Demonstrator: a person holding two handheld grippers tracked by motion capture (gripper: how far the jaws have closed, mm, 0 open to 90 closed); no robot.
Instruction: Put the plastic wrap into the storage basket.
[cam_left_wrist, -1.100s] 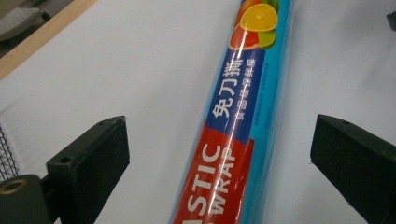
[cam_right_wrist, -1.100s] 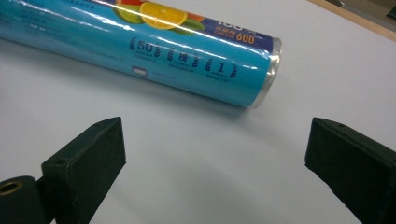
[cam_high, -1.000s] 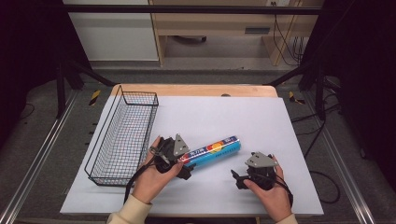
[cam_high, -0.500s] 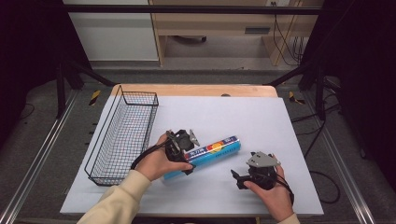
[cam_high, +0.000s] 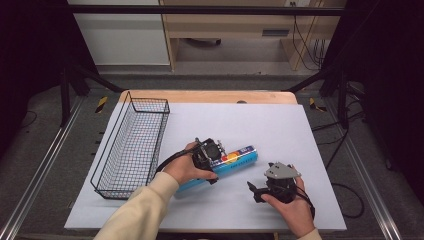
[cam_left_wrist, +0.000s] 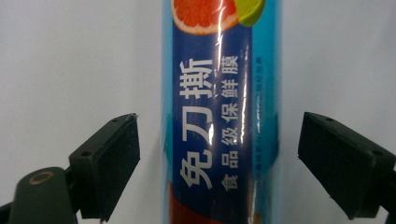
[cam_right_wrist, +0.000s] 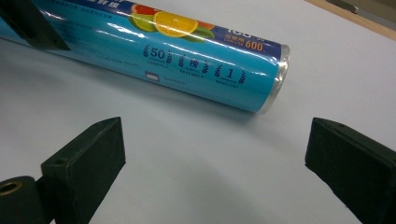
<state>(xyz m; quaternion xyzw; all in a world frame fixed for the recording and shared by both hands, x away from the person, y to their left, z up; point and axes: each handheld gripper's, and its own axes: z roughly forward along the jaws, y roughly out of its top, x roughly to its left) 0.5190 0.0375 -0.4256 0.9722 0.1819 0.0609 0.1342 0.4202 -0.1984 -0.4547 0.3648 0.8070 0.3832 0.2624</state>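
A: Where does the work stand?

B: Early, I'd judge. The long blue cling-film roll in glossy wrap with citrus pictures (cam_high: 235, 161) lies flat on the white table sheet (cam_high: 280, 125), just beside the black wire basket (cam_high: 131, 145) but not in it. The basket looks empty, though its mesh makes the floor hard to read from the high view.

A: And the left gripper (cam_high: 212, 152)?

B: It sits over the roll near its middle. In the left gripper view the roll (cam_left_wrist: 219, 116) runs straight up between the two black pads (cam_left_wrist: 112, 163), with a strip of white sheet showing on each side. So the jaws have just been closing around it, but they are not yet pressing: released, straddling the roll, no grasp made.

A: The right gripper (cam_high: 260, 192)?

B: Resting on the sheet well to the right of the roll's end, held in the person's right hand (cam_high: 292, 212). The right gripper view shows its jaws spread wide with only bare sheet between them, and the roll's capped end (cam_right_wrist: 275, 79) lying ahead, apart from them.

A: So what's done, what's left?

B: The reach and alignment are done. Left, as I read it: finish the squeeze, lift the roll, carry it leftwards to the basket and set it down lengthwise inside.
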